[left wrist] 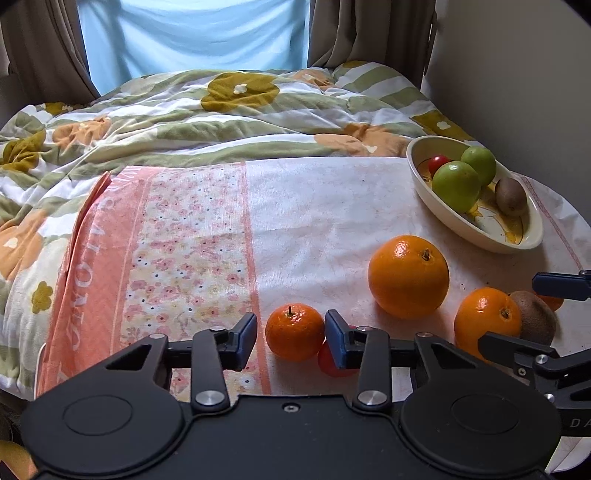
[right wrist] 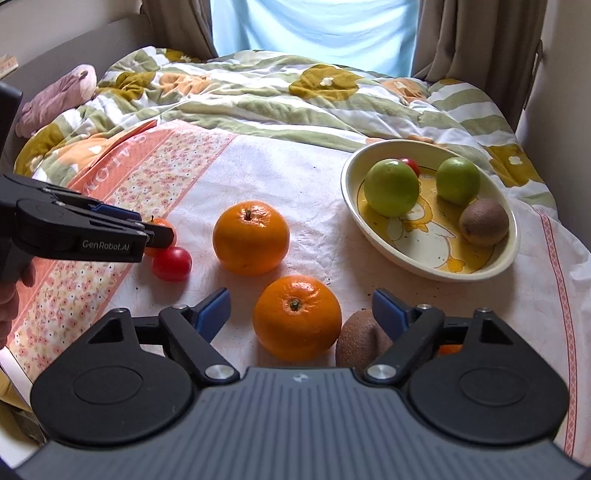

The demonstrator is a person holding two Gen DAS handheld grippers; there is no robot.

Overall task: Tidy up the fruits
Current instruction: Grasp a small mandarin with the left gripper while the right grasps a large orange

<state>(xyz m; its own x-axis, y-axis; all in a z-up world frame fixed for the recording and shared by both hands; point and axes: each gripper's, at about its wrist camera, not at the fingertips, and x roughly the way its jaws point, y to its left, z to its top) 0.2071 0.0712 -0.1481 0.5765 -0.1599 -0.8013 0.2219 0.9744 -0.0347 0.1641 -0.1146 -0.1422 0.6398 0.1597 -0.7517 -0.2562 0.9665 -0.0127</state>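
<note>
My left gripper (left wrist: 291,341) is open around a small mandarin (left wrist: 294,331) on the cloth; a gap shows on its left side. A red tomato (left wrist: 330,363) lies just behind its right finger. The left gripper also shows in the right wrist view (right wrist: 157,230), with the mandarin (right wrist: 161,223) and tomato (right wrist: 172,263) beside it. My right gripper (right wrist: 301,314) is open around an orange (right wrist: 296,317), with a kiwi (right wrist: 360,341) by its right finger. A larger orange (right wrist: 251,238) lies farther off. The cream bowl (right wrist: 511,254) holds two green apples (right wrist: 391,187), a kiwi (right wrist: 484,221) and a small tomato (right wrist: 410,165).
The fruits lie on a white and pink floral towel (left wrist: 192,240) spread over a bed. A rumpled flowered duvet (left wrist: 221,110) lies beyond, with curtains (left wrist: 369,33) and a wall (left wrist: 517,74) behind. Another small orange fruit (right wrist: 448,349) is half hidden behind my right finger.
</note>
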